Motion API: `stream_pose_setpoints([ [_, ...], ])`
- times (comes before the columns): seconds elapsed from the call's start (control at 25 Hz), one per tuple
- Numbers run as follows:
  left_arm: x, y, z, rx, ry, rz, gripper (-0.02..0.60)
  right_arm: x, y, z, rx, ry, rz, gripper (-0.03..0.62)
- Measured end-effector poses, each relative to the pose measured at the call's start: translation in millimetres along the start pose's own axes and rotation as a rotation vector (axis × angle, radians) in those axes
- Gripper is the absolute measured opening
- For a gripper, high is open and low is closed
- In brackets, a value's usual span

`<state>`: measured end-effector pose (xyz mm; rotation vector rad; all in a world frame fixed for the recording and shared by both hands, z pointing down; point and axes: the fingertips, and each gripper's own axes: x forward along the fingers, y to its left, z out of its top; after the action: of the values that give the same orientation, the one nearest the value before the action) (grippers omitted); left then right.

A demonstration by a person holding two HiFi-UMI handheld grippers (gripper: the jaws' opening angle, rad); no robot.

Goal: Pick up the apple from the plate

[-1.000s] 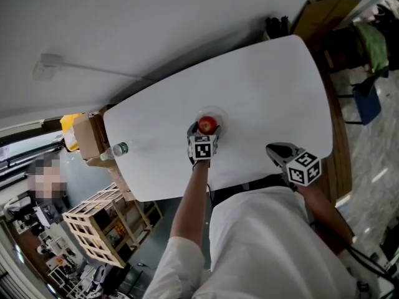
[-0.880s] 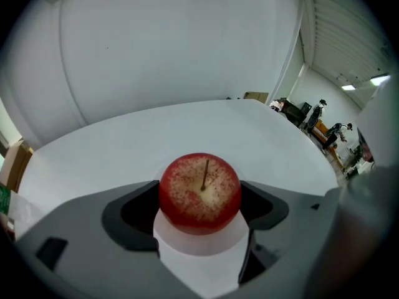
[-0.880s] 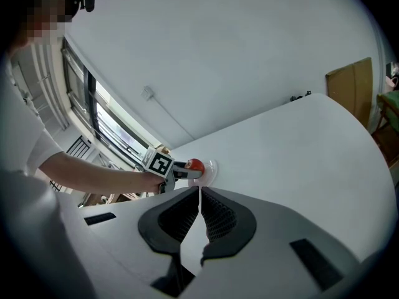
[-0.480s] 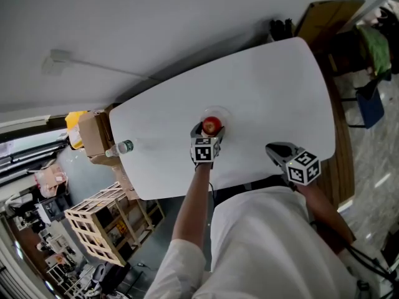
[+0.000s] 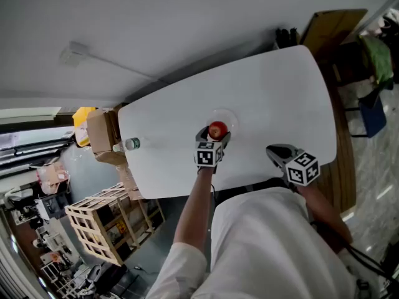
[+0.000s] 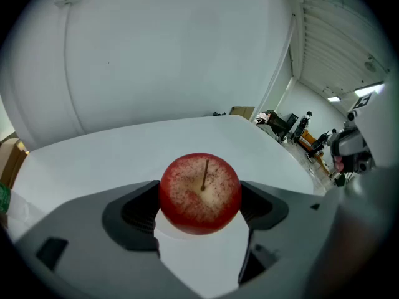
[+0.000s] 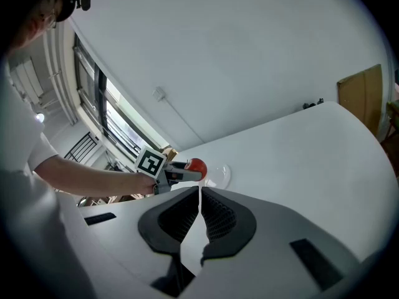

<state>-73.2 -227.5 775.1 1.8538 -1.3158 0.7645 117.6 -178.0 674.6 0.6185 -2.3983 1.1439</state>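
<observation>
Left gripper (image 5: 214, 136): jaws closed onto the apple (image 6: 199, 192), one pad against each side of the fruit. Nothing else is between them.
Right gripper (image 7: 199, 195): jaws pressed together with only a thin slit between the ribbed pads, holding nothing. It hovers over the table's near edge, well to the right of the plate.
Apple: red, speckled, paler around the stem, with the stem facing the left gripper's camera. It sits at the plate's near rim, on the person's side. Whether it touches the plate cannot be told.
Plate (image 5: 229, 114): clear, round, flat on the table near its middle. The right gripper view shows it just beyond and to the right of the held apple.
Table (image 5: 280, 86): white with rounded corners, bare all around the plate.
Bottle (image 5: 129, 144): clear with a green label, lying well to the left of the plate at the table's left end.
Cardboard box (image 5: 101, 132): farther left of the plate than the bottle, off the table's edge.
Wooden crate (image 5: 103, 220): on the floor, left of and nearer than the plate.
</observation>
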Motion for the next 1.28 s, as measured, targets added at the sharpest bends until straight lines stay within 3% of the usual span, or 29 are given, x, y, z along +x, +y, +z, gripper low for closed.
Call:
stream_pose_setpoints([
  [0.68,-45.6,-21.1,7.5,0.025,-0.079,-0.096,0.391,-3.4,20.7,-2.4,-0.051,-0.018,-0.013,0.037],
  [1.28,-103.0,-14.8,-3.5,0.073,-0.157,-0.196,0.391,3.6,71.6,-5.2,-0.068,-0.092,-0.095,0.038],
])
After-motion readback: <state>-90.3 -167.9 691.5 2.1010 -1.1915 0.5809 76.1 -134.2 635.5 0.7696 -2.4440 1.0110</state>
